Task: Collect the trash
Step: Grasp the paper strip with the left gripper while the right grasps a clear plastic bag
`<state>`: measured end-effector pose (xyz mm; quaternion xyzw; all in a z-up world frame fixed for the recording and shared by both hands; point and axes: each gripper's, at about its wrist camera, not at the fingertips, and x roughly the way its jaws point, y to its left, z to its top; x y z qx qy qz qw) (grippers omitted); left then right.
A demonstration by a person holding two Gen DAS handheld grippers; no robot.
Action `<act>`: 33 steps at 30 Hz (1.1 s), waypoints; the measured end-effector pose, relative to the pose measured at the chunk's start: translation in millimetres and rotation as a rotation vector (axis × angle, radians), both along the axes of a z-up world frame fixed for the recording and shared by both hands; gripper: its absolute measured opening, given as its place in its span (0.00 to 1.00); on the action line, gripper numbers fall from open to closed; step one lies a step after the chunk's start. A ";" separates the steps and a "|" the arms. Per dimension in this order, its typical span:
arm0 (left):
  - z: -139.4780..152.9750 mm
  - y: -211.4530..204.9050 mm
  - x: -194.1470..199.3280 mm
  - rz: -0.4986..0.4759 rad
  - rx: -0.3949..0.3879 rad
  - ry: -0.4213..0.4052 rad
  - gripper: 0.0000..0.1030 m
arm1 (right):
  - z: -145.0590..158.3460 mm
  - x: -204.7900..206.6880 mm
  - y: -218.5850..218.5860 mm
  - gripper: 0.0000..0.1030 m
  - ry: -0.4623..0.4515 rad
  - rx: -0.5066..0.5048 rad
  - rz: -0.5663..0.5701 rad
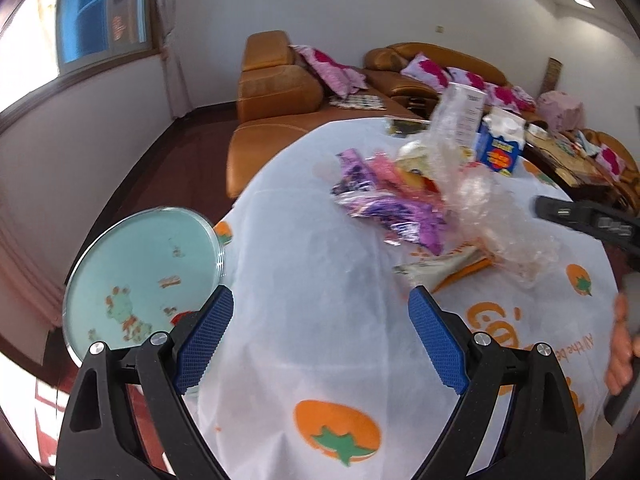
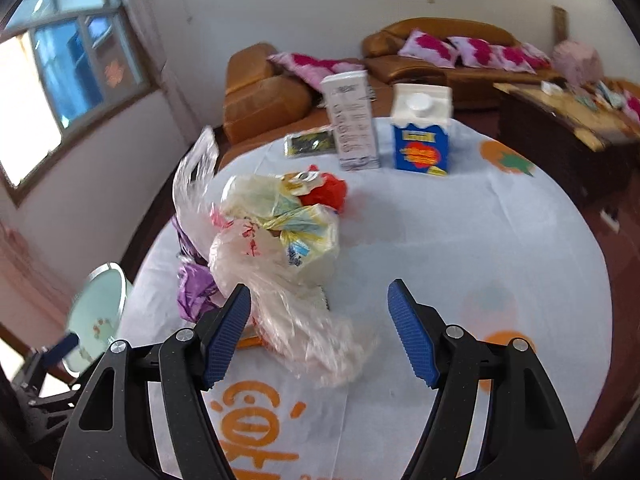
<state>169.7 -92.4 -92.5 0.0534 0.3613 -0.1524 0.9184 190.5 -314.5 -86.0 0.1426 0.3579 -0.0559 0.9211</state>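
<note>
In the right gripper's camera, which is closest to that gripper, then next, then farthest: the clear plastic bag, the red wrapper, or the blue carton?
Measured from the right gripper:
1. Clear plastic bag, just ahead, beside its left finger.
2. Red wrapper, mid-table, behind the bag pile.
3. Blue carton, upright at the table's far edge, right of the white carton.

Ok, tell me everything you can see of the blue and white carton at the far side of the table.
The blue carton stands upright on the white tablecloth near the table's far edge. Its top is a white gable with a round white screw cap, closed. The body looks like printed card, blue with a yellow and red label too blurred to read. A taller white carton stands just to its left; whether they touch is unclear. Neither gripper is near it.
</note>
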 end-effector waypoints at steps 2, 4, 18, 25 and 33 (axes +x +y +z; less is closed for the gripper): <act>-1.3 -9.3 0.3 -0.030 0.001 -0.006 0.85 | -11.2 14.5 6.5 0.67 0.047 -0.031 0.051; -3.5 -18.0 2.6 -0.061 0.000 -0.006 0.85 | -22.9 23.6 12.1 0.54 0.091 -0.044 0.102; -29.3 -80.6 35.8 -0.202 -0.001 0.056 0.77 | -8.1 -22.9 -15.2 0.09 0.000 0.070 0.075; -46.5 -97.2 41.6 -0.247 0.015 0.131 0.35 | -15.0 -41.0 -39.6 0.09 0.010 0.100 -0.043; -36.5 -84.3 15.8 -0.298 -0.007 0.114 0.13 | -15.8 -48.1 -41.3 0.09 -0.005 0.114 -0.082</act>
